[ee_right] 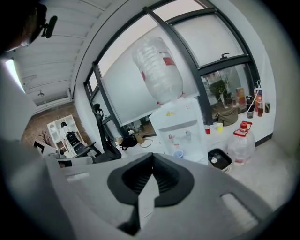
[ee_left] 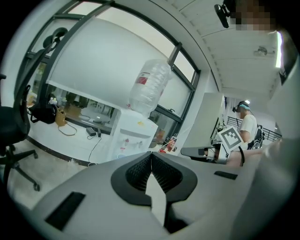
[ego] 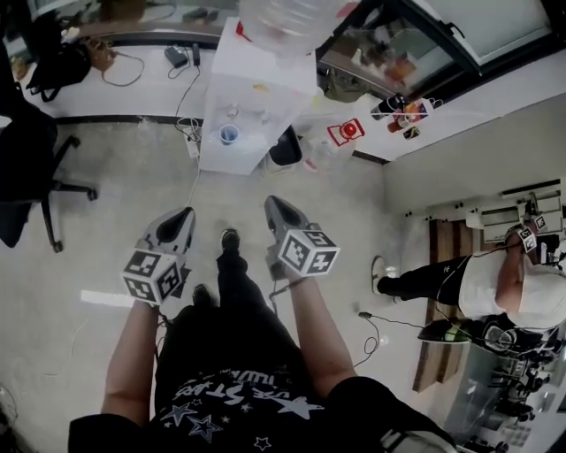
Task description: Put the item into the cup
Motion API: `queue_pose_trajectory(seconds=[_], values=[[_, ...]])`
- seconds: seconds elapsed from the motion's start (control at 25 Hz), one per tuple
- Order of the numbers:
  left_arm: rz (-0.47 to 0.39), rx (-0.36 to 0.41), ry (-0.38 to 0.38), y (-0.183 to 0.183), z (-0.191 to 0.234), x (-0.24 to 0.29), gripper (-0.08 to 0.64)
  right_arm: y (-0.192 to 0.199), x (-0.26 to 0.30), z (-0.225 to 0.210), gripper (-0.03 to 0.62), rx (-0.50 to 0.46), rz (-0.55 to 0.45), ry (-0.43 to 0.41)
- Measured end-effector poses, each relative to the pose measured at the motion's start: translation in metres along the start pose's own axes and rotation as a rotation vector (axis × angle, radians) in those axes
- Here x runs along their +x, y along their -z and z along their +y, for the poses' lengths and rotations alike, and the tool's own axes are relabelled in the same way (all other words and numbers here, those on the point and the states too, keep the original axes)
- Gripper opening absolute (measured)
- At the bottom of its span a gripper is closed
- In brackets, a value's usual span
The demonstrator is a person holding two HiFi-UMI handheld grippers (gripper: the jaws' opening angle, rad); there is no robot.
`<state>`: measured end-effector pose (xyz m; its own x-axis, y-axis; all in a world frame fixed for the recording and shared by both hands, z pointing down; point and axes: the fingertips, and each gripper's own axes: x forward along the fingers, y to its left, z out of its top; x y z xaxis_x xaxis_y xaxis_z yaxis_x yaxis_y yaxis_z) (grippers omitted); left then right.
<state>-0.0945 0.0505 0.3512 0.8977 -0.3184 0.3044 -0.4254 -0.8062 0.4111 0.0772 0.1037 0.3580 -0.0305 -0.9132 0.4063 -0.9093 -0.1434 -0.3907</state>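
Grey left hand-held gripper (ego: 183, 215) and right hand-held gripper (ego: 277, 204), closed and empty, apparently point forward.

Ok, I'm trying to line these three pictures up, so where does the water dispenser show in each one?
Head view: the white water dispenser stands at top centre, seen from above.
Left gripper view: it is at the centre, slightly left of the middle.
Right gripper view: it is right of centre.
Shared landmark: the clear upturned bottle on top of it, also plain in the left gripper view and the right gripper view.
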Motion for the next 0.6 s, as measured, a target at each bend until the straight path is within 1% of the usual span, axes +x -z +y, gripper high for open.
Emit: queue_pose_trajectory(seconds=[0.16,0.32,0.44,0.6], values=[[0.004,0.000,0.033,-0.002,-0.020,-0.013,0.006,-0.007,-0.035,0.011,0.002,-0.013,-0.021,0.020],[0.007,0.046,0.057,-0.006,-0.041,-0.017,0.006,-0.006,-0.057,0.008,0.002,-0.025,-0.013,0.022],[-0.003,0.064,0.052,-0.012,-0.049,-0.019,0.006,-0.013,-0.062,0.007,0.002,-0.025,-0.023,0.010],[-0.013,0.082,0.026,-0.012,-0.062,-0.025,0.006,-0.019,-0.073,0.012,0.002,-0.039,-0.039,-0.030]])
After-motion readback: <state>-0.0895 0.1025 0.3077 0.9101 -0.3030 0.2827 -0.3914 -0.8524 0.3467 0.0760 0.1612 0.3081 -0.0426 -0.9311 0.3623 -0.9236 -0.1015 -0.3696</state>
